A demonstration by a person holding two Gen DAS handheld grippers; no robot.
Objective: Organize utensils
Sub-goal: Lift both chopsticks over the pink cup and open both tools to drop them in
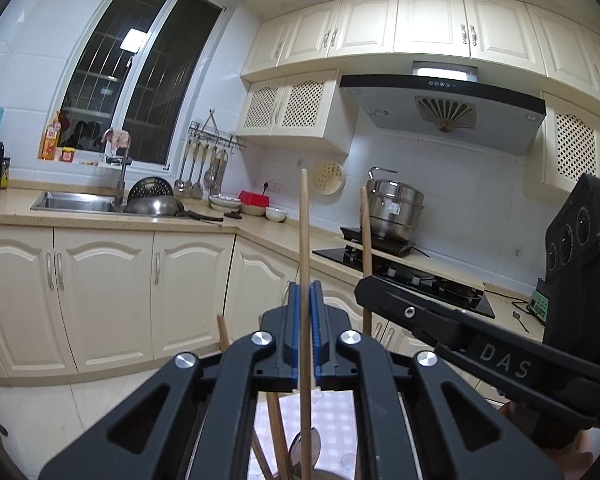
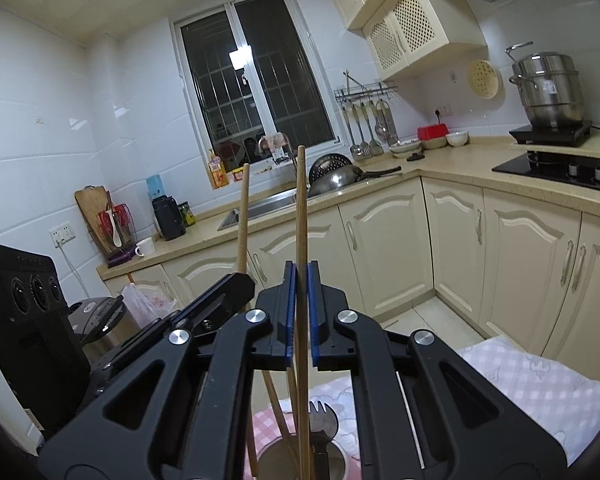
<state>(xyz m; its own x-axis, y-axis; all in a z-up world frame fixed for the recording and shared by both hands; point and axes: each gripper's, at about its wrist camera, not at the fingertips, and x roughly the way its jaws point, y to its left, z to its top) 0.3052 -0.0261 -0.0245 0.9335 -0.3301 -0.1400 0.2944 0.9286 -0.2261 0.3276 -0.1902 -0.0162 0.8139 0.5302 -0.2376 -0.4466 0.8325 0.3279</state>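
Observation:
My left gripper [image 1: 305, 296] is shut on an upright wooden chopstick [image 1: 304, 220] that runs down between its blue pads toward a metal holder at the bottom edge. A spoon [image 1: 296, 450] and more chopsticks stand below it. My right gripper [image 2: 300, 276] is shut on a second upright chopstick [image 2: 300, 208]. Its lower end reaches into the metal holder [image 2: 340, 452], where a dark fork [image 2: 320, 412] and other chopsticks stand. The two grippers are close side by side: the right gripper [image 1: 366, 286] shows in the left wrist view, the left gripper [image 2: 240, 280] in the right wrist view.
The holder stands on a pink checked cloth [image 2: 540, 384]. Behind are cream cabinets, a sink [image 1: 76, 202] with a wok, a hob [image 1: 420, 280] with a steel pot [image 1: 396, 208], and a loose spoon [image 1: 520, 320] on the counter. A bin [image 2: 96, 320] stands at the left.

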